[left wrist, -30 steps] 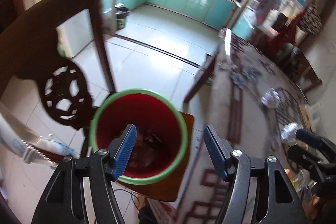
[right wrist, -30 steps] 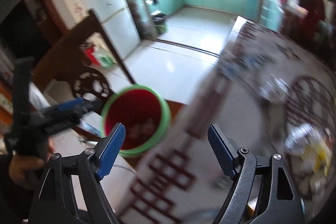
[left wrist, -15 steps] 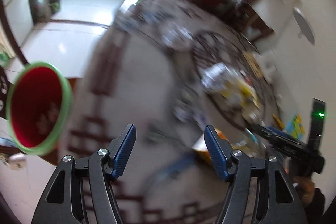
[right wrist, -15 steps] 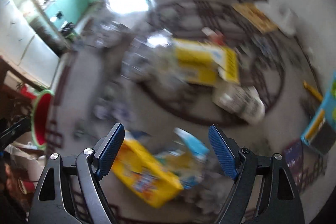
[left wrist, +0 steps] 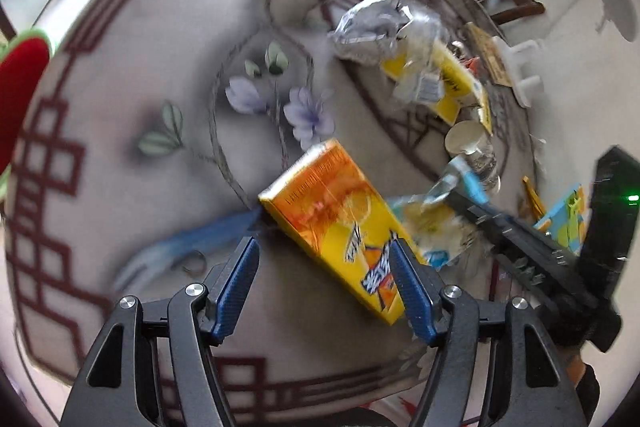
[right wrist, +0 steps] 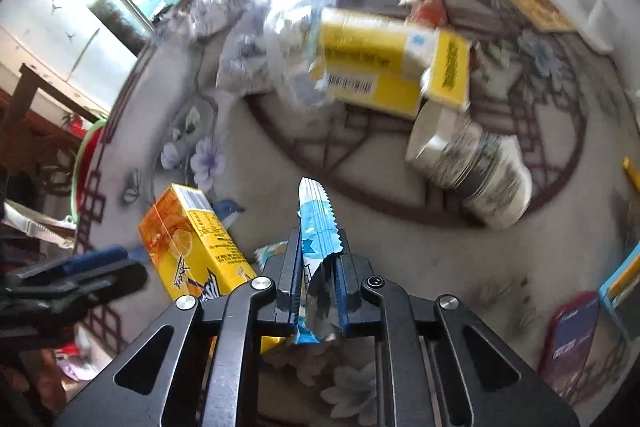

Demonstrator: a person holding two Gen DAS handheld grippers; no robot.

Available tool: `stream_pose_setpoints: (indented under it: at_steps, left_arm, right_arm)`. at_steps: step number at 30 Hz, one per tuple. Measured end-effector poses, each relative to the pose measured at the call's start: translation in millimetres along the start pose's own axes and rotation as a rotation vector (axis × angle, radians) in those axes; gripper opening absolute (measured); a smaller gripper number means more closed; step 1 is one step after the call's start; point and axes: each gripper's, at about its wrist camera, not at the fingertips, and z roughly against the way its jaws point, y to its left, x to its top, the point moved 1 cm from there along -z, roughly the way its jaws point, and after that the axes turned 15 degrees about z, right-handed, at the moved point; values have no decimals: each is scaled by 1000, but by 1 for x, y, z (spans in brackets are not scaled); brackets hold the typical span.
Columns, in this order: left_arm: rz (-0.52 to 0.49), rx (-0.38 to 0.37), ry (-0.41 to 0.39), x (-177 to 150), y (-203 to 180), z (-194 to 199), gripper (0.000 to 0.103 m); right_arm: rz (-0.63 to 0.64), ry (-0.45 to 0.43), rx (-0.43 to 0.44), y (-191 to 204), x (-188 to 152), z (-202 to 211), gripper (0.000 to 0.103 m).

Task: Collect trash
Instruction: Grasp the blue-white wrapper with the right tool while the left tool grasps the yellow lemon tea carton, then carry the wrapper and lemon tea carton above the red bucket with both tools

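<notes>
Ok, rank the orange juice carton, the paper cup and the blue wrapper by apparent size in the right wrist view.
1. paper cup; its ranking against the carton is unsure, the two look alike
2. orange juice carton
3. blue wrapper

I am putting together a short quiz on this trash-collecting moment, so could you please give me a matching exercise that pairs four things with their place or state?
Things:
1. blue wrapper
2. orange juice carton
3. red bin
4. paper cup

Place or state:
A. lying on its side inside the round table pattern
B. clamped in the right gripper
C. past the table edge, green-rimmed
D. lying flat, ahead of the open left gripper

Pairs: 1-B, 2-D, 3-C, 4-A
</notes>
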Motion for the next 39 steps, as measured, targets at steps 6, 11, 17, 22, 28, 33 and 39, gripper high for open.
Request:
stream_pose_setpoints:
  at_steps: [6, 11, 17, 22, 28, 33, 39]
  left_arm:
    - [41, -29, 28, -3, -14, -18, 67]
    - [233, -88, 8, 13, -12, -27, 67]
    - [408, -36, -17, 25, -7, -42, 72]
    - [405, -7, -25, 29, -14, -51, 76]
    - [339, 29, -44, 36, -27, -59, 77]
    - [183, 99, -99, 41, -47, -61, 78]
    - [-96, 117, -135, 40, -69, -61, 75]
  right_arm:
    - [5, -108, -73, -23, 10, 30, 12]
    - [8, -122, -74, -31, 6, 38, 12]
    - [8, -111, -55, -31, 0, 35, 12]
    - [9, -106, -54, -32, -1, 35, 12]
    - [12, -104, -51, -27, -1, 36, 12]
    - [17, -109, -59, -21, 1, 38, 12]
    - [6, -111, -69, -17, 2, 40, 12]
